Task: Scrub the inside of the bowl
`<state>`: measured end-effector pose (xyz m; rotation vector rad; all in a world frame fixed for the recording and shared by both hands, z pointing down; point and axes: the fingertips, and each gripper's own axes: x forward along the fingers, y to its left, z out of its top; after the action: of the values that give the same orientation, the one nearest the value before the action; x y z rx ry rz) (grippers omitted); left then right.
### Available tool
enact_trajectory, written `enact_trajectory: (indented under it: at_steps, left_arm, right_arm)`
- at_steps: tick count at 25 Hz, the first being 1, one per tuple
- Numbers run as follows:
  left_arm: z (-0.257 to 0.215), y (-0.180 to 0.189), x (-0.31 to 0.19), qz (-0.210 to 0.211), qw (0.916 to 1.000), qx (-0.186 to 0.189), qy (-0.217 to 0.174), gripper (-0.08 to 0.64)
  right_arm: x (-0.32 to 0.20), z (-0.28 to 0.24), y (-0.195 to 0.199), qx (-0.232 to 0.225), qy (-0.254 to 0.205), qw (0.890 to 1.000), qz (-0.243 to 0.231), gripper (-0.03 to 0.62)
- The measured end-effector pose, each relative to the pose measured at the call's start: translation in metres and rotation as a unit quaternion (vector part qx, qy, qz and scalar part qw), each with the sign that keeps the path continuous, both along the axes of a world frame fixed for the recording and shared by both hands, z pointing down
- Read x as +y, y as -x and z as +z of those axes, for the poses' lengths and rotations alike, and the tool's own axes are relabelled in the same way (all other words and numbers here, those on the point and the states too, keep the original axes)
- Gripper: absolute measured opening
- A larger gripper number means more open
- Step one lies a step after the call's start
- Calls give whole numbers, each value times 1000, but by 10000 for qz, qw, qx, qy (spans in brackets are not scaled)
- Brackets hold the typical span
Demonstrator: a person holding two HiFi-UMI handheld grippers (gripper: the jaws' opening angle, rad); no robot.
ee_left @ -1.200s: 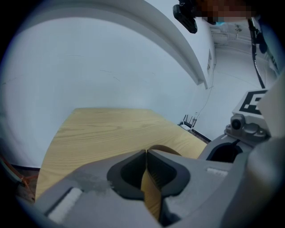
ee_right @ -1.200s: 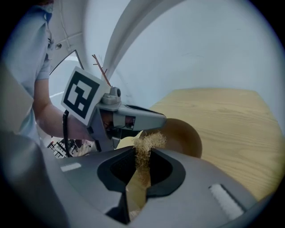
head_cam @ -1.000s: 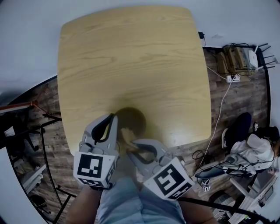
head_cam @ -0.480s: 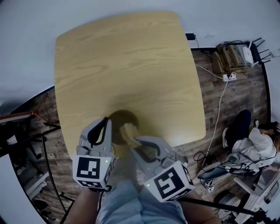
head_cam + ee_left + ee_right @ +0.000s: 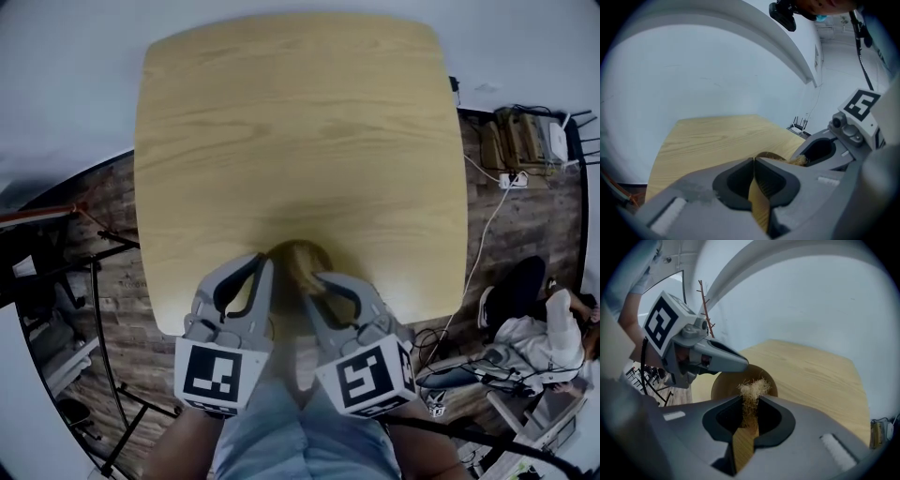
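Observation:
A small brown wooden bowl [image 5: 302, 253] sits near the front edge of the light wood table [image 5: 300, 141]. My left gripper [image 5: 268, 266] is at the bowl's left rim, and its jaws look shut on that rim [image 5: 774, 156]. My right gripper [image 5: 315, 279] is shut on a tuft of straw-coloured fibre scrubber [image 5: 752, 389], which pokes out past its tips over the bowl's inside [image 5: 724, 383]. In the right gripper view the left gripper [image 5: 740, 364] reaches the rim from the left. In the left gripper view the right gripper [image 5: 820, 150] carries the scrubber [image 5: 799, 161] just behind the bowl.
The table's front edge lies right under both grippers. On the wooden floor to the right are cables and a power strip [image 5: 511, 178], and a person [image 5: 553, 319] sits at the lower right. Metal stands [image 5: 103, 281] are on the floor to the left. A white wall is behind the table.
The right gripper has drawn in beside the left one and carried the scrubber further over the bowl. The left gripper has stayed at the bowl's left rim. The head view has shifted.

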<state>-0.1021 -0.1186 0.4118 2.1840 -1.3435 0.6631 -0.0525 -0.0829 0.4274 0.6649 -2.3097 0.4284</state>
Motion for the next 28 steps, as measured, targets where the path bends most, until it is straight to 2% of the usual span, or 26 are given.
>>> enact_trajectory:
  at_steps: [4,8,13,22,25,28]
  left_arm:
    - [1,6,-2,-123,9999,8,-22,31]
    - [3,13,-3,-188,9998,-45,-11,32]
    - [5,13,-2,-104,9997,-189,-113,32]
    - [11,12,7,-31,9993,-349,-113,34]
    - [12,14,8,-76,9993,-365,-87,34]
    - [10,11,8,-93,9992,-367,-86,34]
  right_arm:
    - [8,8,6,-24,389,9992,-6,58]
    - [20,6,12,-404,901,9951,-47,57]
    - [39,-3,17,-740,1158,9905,-81,57]
    - [68,-33,6,-1270,1138,9853,-30,58]
    - [67,-46,-1,-1553,1078,9818,172,58]
    - [59,-52,-14,-1635,932,9813,408,58]
